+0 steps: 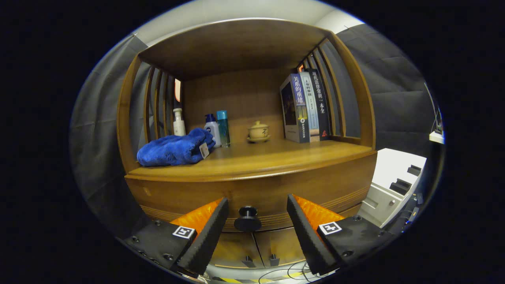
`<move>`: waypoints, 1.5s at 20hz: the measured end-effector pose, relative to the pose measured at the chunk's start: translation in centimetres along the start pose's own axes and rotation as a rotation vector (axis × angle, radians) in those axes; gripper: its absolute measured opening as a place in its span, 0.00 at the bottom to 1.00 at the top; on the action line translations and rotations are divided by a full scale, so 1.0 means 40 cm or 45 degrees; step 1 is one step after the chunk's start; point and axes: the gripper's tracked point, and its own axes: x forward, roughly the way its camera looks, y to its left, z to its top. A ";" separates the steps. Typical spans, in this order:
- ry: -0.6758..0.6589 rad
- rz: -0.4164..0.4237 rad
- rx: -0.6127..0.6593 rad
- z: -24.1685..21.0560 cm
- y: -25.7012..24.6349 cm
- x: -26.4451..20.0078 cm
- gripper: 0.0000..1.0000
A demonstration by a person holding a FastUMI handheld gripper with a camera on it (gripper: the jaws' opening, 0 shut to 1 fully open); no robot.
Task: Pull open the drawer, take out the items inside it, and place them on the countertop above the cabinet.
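Gripper (252, 225) fingers are spread wide, with the drawer knob (247, 219) centred between them and untouched. The drawer (252, 193) sits fully shut below the countertop (276, 156), its contents hidden. Risk: closing off-centre on the small round knob may let it slip during the pull. The blue towel (175, 149) and bottles (217, 128) crowd the left countertop, restricting placement.

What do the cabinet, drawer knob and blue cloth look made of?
Cabinet: looks like wood, glossy brown varnish; grain and highlights show on the countertop.
Drawer knob: dark, smooth, plastic or metal; can't tell which. It sits between the open gripper's fingers, untouched.
Blue cloth: plush fabric, probably microfibre; fuzzy folded pile.
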 end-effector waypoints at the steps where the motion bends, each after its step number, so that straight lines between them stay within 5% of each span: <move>1: 0.020 0.007 -0.004 -0.017 0.007 0.010 0.88; 6: 0.077 0.058 -0.023 -0.072 0.050 0.050 0.76; 9: 0.087 -0.005 -0.071 -0.077 0.022 0.057 0.69; 10: 0.089 0.005 -0.062 -0.080 0.023 0.071 0.55; 17: 0.110 0.024 -0.045 -0.085 0.023 0.065 0.39; 30: 0.090 0.012 -0.057 -0.101 0.023 -0.010 0.39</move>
